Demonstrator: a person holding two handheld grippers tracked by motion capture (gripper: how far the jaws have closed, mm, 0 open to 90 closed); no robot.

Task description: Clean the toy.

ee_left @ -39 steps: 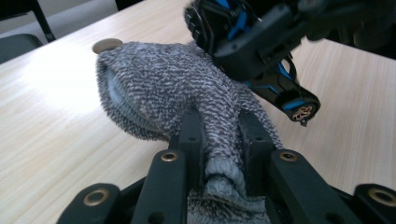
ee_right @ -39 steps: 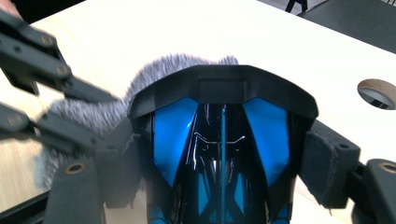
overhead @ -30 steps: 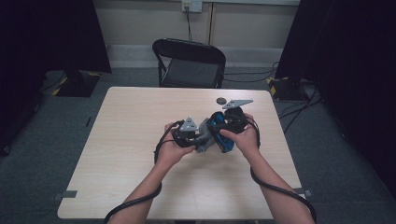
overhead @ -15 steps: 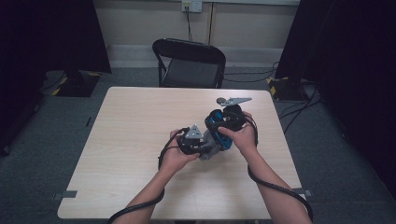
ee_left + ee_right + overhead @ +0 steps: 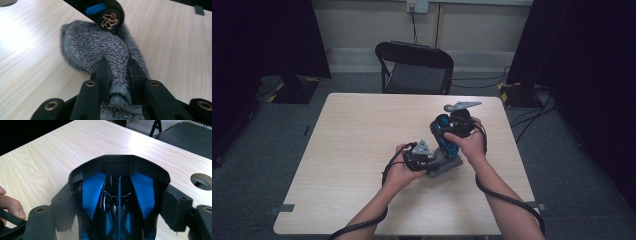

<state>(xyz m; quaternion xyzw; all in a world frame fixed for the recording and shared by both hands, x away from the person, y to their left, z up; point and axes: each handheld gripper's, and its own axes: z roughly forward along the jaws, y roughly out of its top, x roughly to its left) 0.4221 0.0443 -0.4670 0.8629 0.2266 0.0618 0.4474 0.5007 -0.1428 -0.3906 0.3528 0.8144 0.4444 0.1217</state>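
Observation:
A grey fuzzy knitted cloth (image 5: 97, 47) lies on the wooden table (image 5: 352, 145). My left gripper (image 5: 117, 66) is shut on the cloth's narrow end, and the rest spreads out ahead of the jaws. My right gripper (image 5: 118, 195) is shut on a black and blue plastic tool (image 5: 117, 182), with its pads pressed to the tool's two sides. One round end of that tool (image 5: 108, 18), with a copper-coloured hub, rests against the cloth's far end. In the high view the left gripper (image 5: 419, 157) sits low by the cloth (image 5: 447, 165), and the right gripper (image 5: 457, 125) stands above it with the tool (image 5: 441, 137).
A black folding chair (image 5: 414, 65) stands behind the table's far edge. A round hole (image 5: 448, 107) is cut in the tabletop near the right gripper, also seen as the hole (image 5: 201, 181). Cables trail from both grippers over the table's near edge. Dark curtains flank the room.
The left hand has come down and toward the near edge, bringing the cloth low onto the table. The right hand has barely shifted.

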